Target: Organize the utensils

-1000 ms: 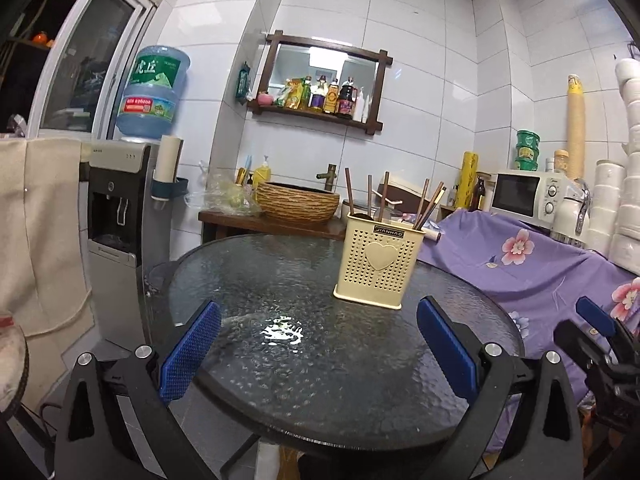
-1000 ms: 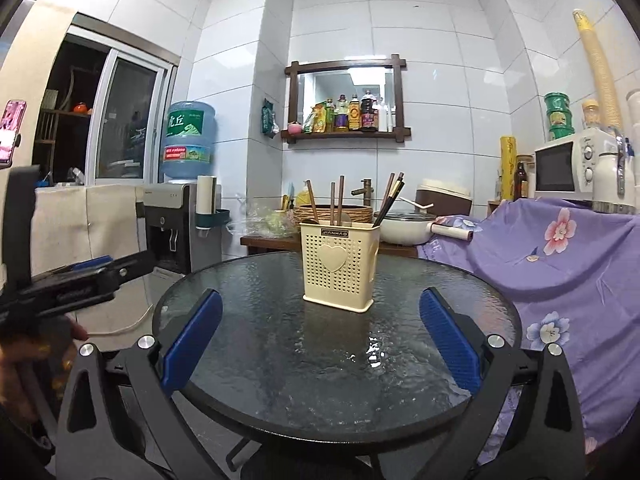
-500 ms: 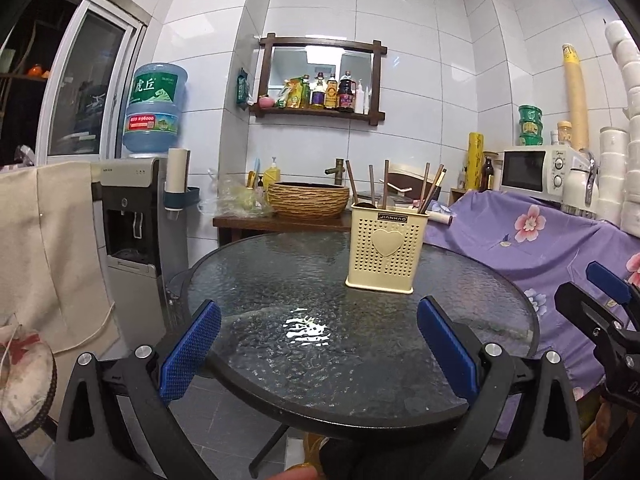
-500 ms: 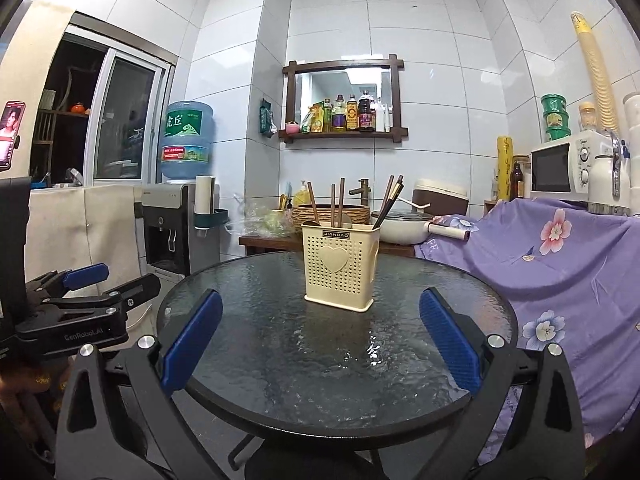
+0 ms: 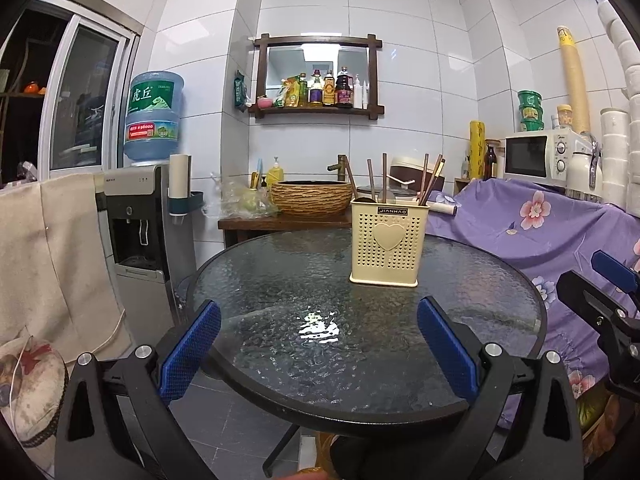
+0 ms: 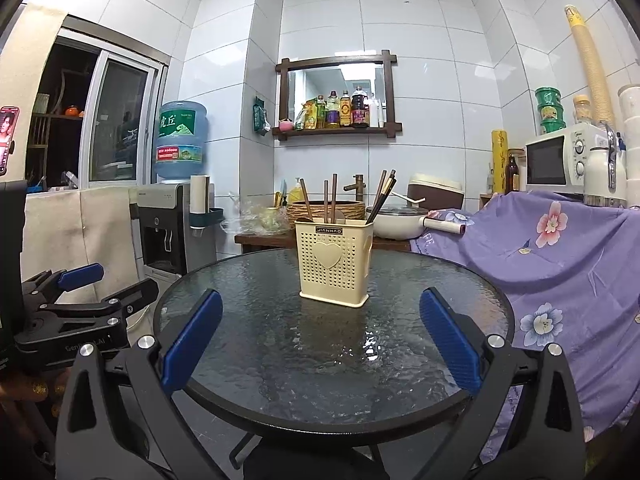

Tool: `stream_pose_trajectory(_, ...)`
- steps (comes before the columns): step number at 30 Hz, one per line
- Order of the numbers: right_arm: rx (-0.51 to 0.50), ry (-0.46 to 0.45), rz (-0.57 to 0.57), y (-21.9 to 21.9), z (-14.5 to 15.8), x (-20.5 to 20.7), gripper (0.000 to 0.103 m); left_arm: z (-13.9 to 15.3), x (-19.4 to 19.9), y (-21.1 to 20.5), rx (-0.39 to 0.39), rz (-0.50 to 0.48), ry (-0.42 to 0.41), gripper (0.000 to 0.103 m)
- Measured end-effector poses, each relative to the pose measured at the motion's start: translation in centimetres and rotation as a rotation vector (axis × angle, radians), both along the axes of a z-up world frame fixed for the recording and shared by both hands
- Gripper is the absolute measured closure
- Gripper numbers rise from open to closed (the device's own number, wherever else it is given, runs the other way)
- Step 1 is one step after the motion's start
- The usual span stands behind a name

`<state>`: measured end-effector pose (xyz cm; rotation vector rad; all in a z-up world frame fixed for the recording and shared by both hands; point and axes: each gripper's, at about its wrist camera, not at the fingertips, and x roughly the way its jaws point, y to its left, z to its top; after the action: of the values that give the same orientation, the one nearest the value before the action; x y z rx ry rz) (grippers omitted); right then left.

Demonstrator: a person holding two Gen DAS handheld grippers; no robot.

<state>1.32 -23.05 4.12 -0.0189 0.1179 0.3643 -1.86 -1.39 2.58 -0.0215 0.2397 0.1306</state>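
From where I sit, the cream holder stands upright toward the far side of the round glass bench, with chopsticks and other wooden handles standing in it. I see no loose utensils on the glass, so I judge the sorting is either done or not begun; I cannot tell which. My left tongs and right tongs both stand wide apart, holding nothing, hovering at the near rim well short of the holder.
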Motion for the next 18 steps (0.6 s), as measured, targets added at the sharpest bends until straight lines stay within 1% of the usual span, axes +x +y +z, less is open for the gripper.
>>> stream_pose_trajectory(18,-0.007,0.006,-0.005,0.34,-0.02,-0.05,0.006,0.02,-0.01,-0.07,-0.010,0.006,0.000,0.006)
